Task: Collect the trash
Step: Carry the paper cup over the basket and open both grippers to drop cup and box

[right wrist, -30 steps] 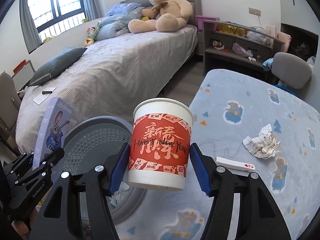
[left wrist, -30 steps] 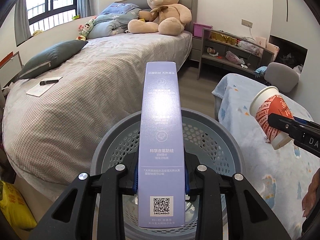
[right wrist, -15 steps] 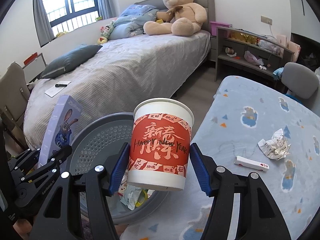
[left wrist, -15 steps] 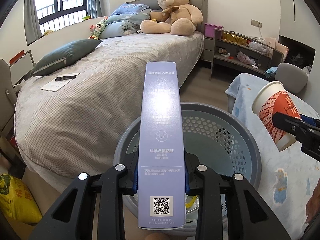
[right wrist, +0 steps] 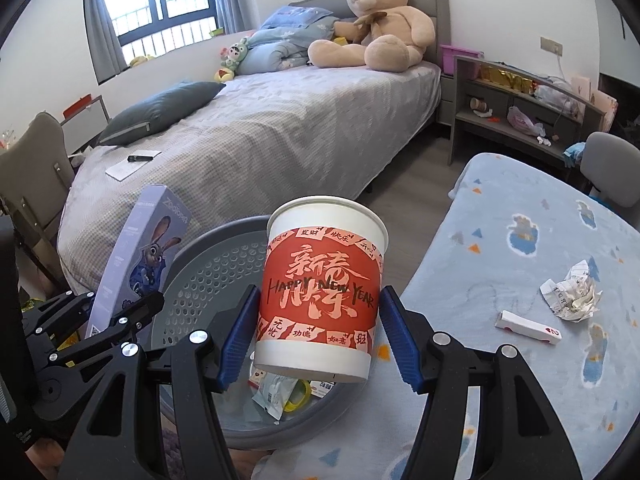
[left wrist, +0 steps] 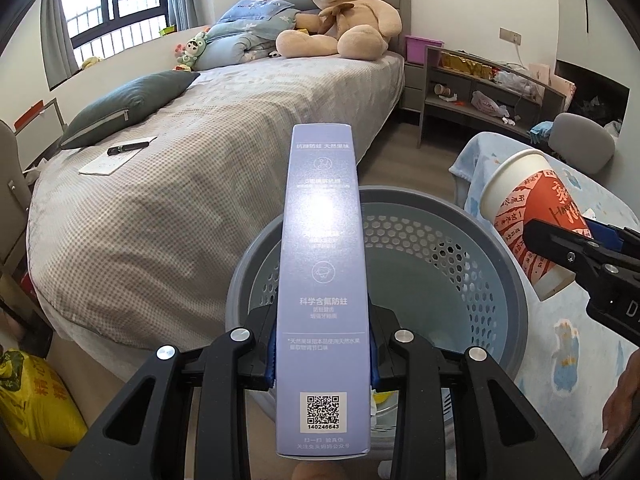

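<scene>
Left wrist view: the left hand-held gripper (left wrist: 322, 354) is closed on a tall lilac toothpaste box (left wrist: 322, 264), clamped near its lower end.
Box axis: the long axis is seen running up and away along the fingers, so the box's far end projects over the near rim of the grey perforated laundry-style basket (left wrist: 508, 276).
Basket from left hand-held gripper: directly ahead and below; the release is judged to need only a slight advance.
Right wrist view: the right hand-held gripper (right wrist: 320, 334) is clamped on a red-and-white paper cup (right wrist: 322, 300), held upright by its lower wall.
Cup to basket: the cup is seen above the basket's right edge, with wrappers (right wrist: 280, 394) visible inside beneath it.
Nearer hand: both are close; which is nearer cannot be told.
Table: a blue cartoon-print cloth (right wrist: 520, 208) is seen, carrying a crumpled paper (right wrist: 570, 292) and a small white card box (right wrist: 528, 327), well apart from both loads.
Room: a bedroom, with a grey bed (right wrist: 260, 148) and a teddy bear (right wrist: 376, 28) behind.
</scene>
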{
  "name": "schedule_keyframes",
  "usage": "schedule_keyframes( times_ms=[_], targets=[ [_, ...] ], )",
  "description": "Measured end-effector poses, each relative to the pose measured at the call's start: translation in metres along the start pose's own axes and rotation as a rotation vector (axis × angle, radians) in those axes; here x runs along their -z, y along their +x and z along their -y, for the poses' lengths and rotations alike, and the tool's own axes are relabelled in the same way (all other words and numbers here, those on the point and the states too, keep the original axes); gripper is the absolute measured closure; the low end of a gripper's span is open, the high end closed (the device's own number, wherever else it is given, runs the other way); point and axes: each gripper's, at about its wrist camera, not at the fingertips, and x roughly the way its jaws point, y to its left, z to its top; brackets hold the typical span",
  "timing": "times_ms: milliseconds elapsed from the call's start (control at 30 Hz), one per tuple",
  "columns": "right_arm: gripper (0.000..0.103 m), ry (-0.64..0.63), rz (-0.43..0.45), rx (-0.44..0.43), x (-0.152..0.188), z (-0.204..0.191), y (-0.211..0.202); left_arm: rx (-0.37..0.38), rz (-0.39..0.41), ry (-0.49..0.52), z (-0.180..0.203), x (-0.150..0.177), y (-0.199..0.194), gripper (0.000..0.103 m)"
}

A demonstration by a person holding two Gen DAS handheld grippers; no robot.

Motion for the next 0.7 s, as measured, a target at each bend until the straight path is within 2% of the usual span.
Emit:
schedule_keyframes(
  times_ms=[700],
  targets=[
    [0.043, -0.06, -0.037, -0.042, 0.011, -0.019, 0.019, 0.042, -0.068, -0.009, -0.009, 0.006, 0.014, 0.072]
  ],
)
